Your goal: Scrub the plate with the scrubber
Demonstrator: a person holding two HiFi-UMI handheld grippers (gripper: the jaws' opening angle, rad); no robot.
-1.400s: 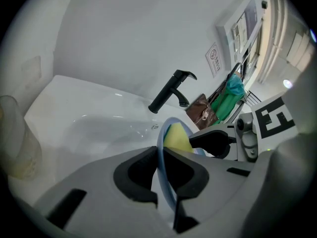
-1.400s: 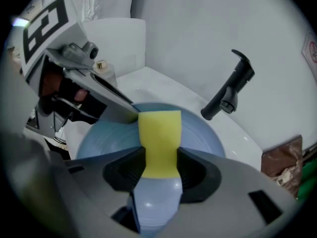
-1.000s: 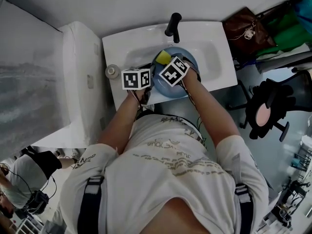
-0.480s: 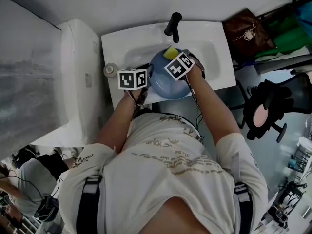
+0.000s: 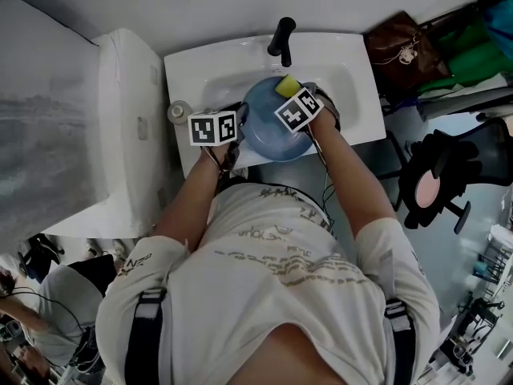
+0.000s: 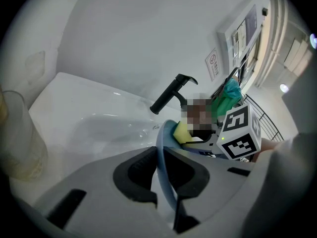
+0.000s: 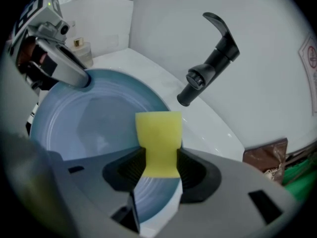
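Below the black lever faucet (image 5: 280,40), round light-blue plate (image 5: 268,131) is held over the white sink basin (image 5: 345,66). Left gripper (image 6: 161,175) clamped on the plate's rim, on the side left of the faucet. Right gripper (image 7: 159,165) clenched on yellow rectangular sponge scrubber (image 7: 158,135); sponge lies against the plate's face at the edge nearest the faucet.

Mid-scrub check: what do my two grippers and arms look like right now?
The left gripper and right gripper are grey moulded shells with black ribbed pads. Each carries a white cube printed with black square markers. Thin dark cables run back from the right one. The person wears short white sleeves.
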